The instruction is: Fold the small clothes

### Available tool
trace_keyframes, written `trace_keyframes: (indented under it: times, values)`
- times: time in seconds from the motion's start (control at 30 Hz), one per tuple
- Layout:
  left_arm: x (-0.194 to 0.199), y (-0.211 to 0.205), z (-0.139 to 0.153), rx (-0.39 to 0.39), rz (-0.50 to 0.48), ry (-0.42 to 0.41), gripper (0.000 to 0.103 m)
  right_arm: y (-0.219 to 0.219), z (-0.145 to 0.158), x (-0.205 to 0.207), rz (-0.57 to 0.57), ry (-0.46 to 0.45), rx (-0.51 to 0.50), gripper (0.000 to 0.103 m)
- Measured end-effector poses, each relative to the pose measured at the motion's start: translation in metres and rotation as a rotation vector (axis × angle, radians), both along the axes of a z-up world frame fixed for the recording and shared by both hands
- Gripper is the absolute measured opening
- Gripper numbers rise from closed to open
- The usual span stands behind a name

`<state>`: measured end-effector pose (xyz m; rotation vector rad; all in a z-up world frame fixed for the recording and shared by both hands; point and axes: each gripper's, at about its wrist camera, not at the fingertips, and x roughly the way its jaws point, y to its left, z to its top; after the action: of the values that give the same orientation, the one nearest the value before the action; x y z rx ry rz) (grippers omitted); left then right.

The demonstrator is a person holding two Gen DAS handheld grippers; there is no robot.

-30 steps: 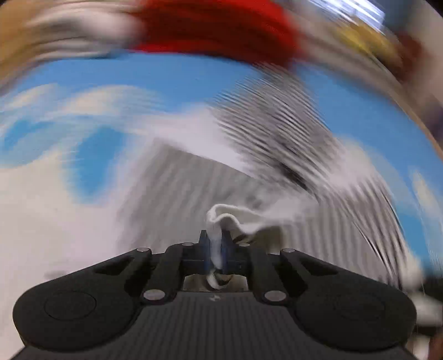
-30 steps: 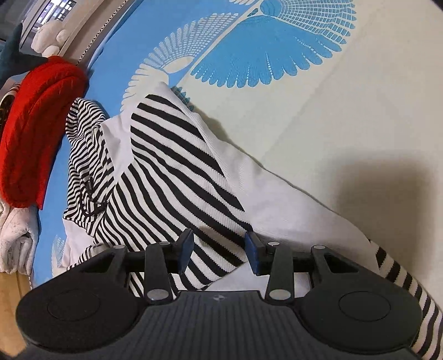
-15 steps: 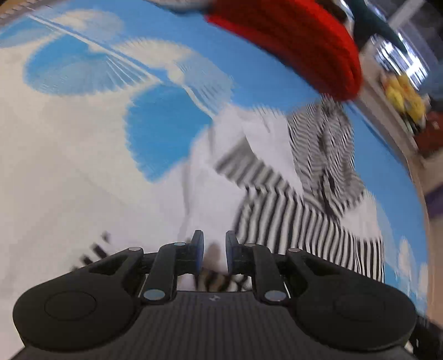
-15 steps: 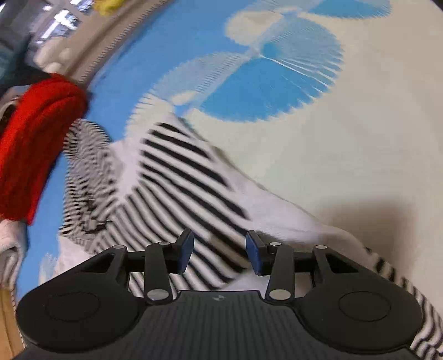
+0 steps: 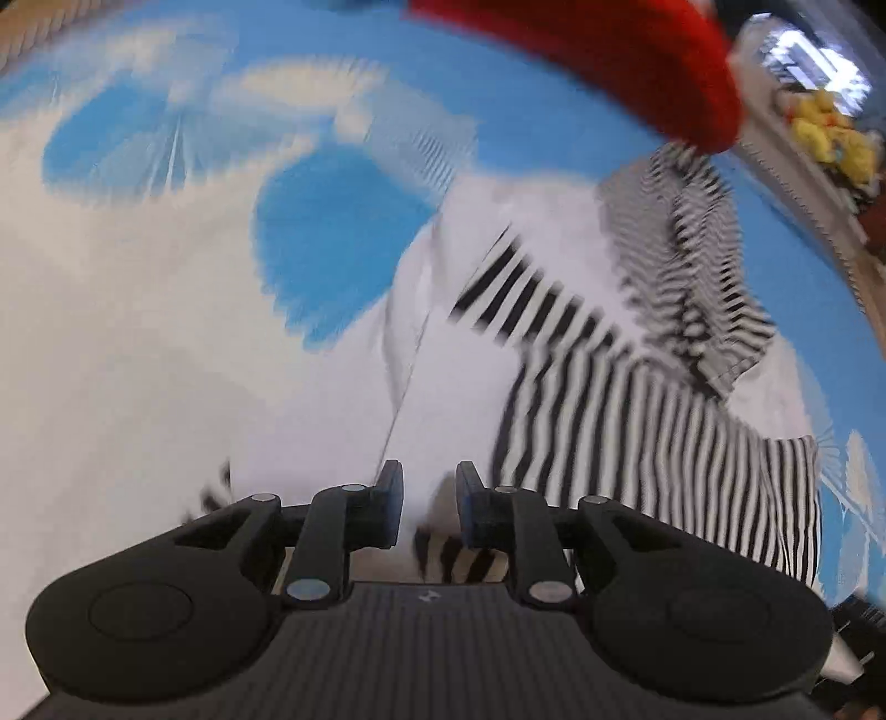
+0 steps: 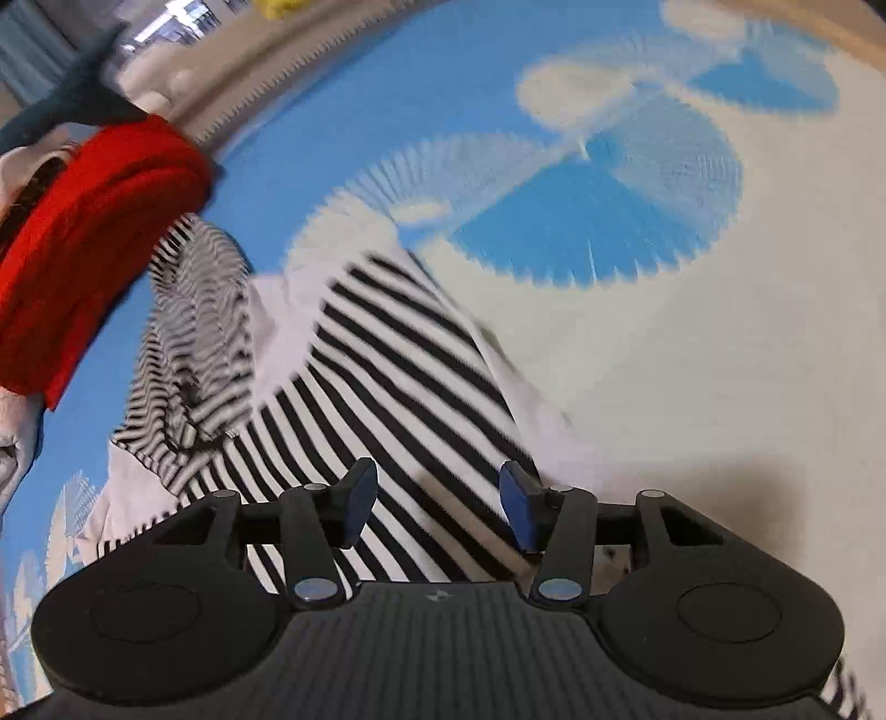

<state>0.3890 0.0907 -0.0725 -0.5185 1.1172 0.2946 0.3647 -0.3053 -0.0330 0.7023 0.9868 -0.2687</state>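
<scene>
**Both tools released over the striped garment**

Your left tool (image 5: 426, 507) has its jaws parted with nothing between them; white cloth and a bit of stripe lie under the gap. Your right tool (image 6: 437, 509) is spread wider, also gripping nothing, above the striped panel.

The striped garment (image 5: 637, 399) lies partly folded on the blue-and-cream patterned cloth (image 5: 332, 249). In the left view it fills the centre and right of the frame, and you see a broad plain white panel running up from the tool, which the right view shows only as a thin white edge. In the right view the garment (image 6: 398, 376) fills the centre and lower left, and its bold black-and-white bands read clearly; the finer-striped, bunched section sits at the left, beside the red knit item (image 6: 94, 243). That red item (image 5: 609, 50) appears at the top of the left frame, thick, soft and rolled.

The cloth (image 6: 692, 360) beneath is flat, printed with fan-shaped blue motifs of fine radiating lines. Only the left view shows something yellow (image 5: 830, 138) at the upper right, too blurred to identify.
</scene>
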Motion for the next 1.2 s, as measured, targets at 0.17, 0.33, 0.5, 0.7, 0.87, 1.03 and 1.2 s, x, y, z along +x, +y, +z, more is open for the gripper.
trace_keyframes:
  times: [0.17,0.33,0.5,0.7,0.87,1.03,1.2]
  values:
    - [0.003,-0.002,0.008,0.053,-0.022,-0.006,0.021,-0.005,-0.011,-0.001,-0.017,0.071,0.006,0.05]
    - [0.007,-0.015,0.012,0.072,-0.084,-0.064,0.022,0.004,0.013,0.001,0.089,-0.039,-0.086,0.056]
    - [0.005,-0.009,0.0,-0.005,-0.066,-0.003,0.021,-0.001,-0.017,0.0,0.113,0.103,0.01,0.058]
    - [-0.001,-0.031,0.038,0.132,-0.178,-0.222,0.022,0.01,0.025,-0.005,0.226,-0.031,-0.182,0.058]
    - [-0.002,-0.047,0.046,0.188,-0.256,-0.285,0.025,0.013,0.044,-0.005,0.318,-0.087,-0.352,0.058]
    - [-0.005,-0.057,0.053,0.205,-0.278,-0.339,0.026,0.008,0.051,-0.011,0.326,-0.1,-0.392,0.058]
    - [-0.007,-0.07,0.057,0.296,-0.269,-0.357,0.026,0.0,0.057,-0.018,0.32,-0.109,-0.393,0.058]
